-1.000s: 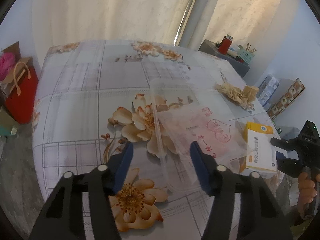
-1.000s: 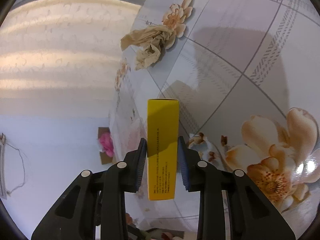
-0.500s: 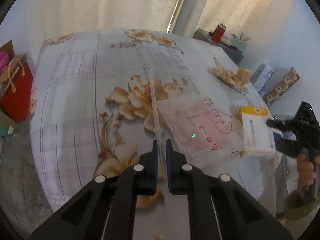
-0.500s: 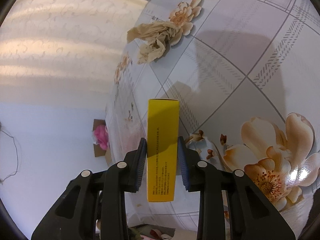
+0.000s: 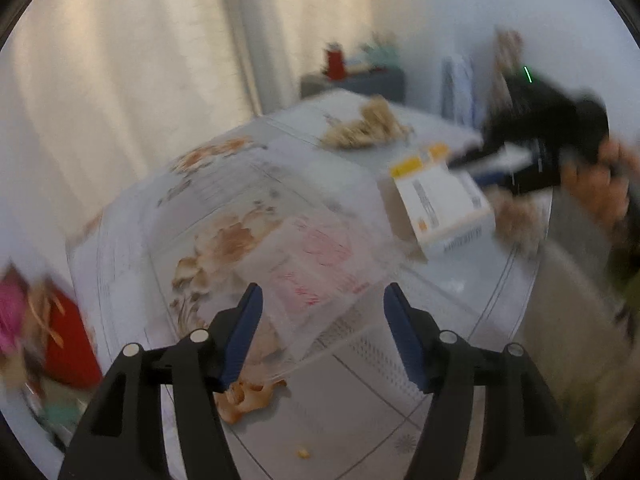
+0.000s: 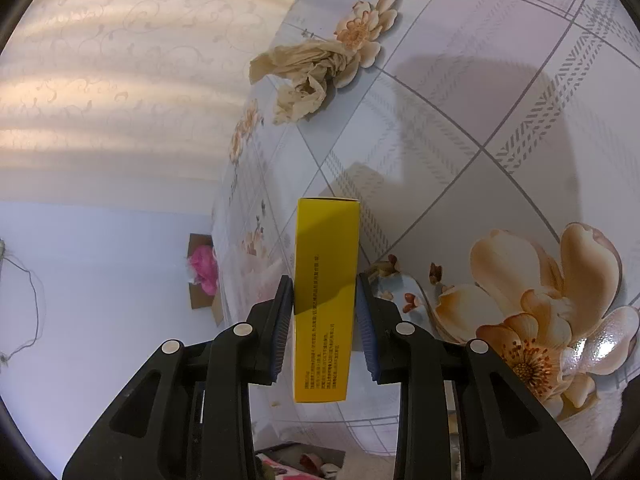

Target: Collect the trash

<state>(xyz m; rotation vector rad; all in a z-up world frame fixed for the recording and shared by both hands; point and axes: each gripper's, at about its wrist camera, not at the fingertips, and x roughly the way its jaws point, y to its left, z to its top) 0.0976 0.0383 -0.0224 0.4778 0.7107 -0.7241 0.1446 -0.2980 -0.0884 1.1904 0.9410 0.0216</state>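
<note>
With the left hand-held gripper (image 5: 322,334) just opened around the clear plastic container (image 5: 280,280) near the worktop (image 5: 460,292) edge, it may slip off, while the right hand-held gripper (image 6: 325,312) clamps the yellow box (image 6: 325,280).

Home room: floral-clothed table (image 6: 500,92), patterned curtains (image 6: 120,80)

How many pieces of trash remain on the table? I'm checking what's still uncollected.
2: a crumpled brown paper near the far edge, and a clear plastic bag just ahead of the open left gripper. Others may lie outside view.
</note>
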